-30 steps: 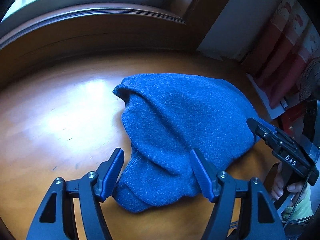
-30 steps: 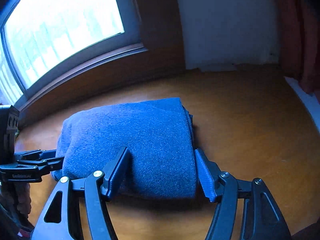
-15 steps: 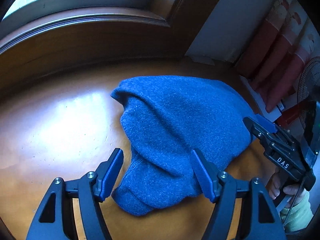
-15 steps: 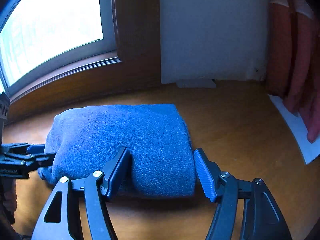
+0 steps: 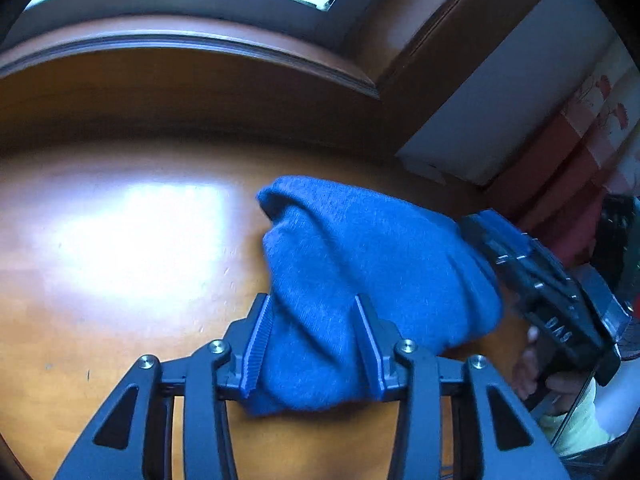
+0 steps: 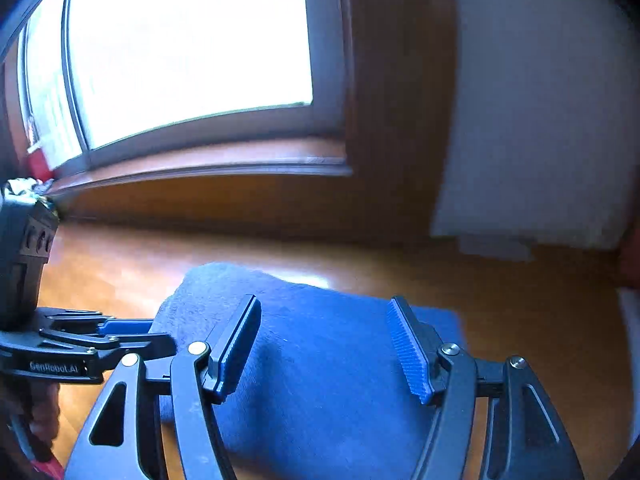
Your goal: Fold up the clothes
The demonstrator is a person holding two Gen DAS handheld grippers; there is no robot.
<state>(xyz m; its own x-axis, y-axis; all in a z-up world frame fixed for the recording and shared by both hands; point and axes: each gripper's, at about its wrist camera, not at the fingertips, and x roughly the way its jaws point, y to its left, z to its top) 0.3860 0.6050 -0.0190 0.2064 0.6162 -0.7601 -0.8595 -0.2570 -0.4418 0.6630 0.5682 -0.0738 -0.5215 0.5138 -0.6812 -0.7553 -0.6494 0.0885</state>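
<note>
The blue knit garment [image 5: 372, 264] lies on the wooden tabletop [image 5: 132, 248] as a thick, compact bundle with rounded doubled edges, so I judge the folding is far along; whether another fold is wanted, or only a squaring-up and setting aside, I cannot settle from here. My left gripper [image 5: 312, 340] has its jaws narrowed onto the near end of the bundle, the cloth bunched between the two blue pads, and I read that as a hold on it. My right gripper [image 6: 324, 340] stands with its jaws wide apart, straddling the other end of the garment [image 6: 320, 380]; the cloth runs between the fingers, but I see no pinch, so I take it as holding nothing. The bundle sits near the table's far right part, close to the white wall panel [image 5: 500, 92], below the window sill [image 6: 208, 164]. No basket, box, drawer or other container shows in either view, so there is nothing to report inside one
</note>
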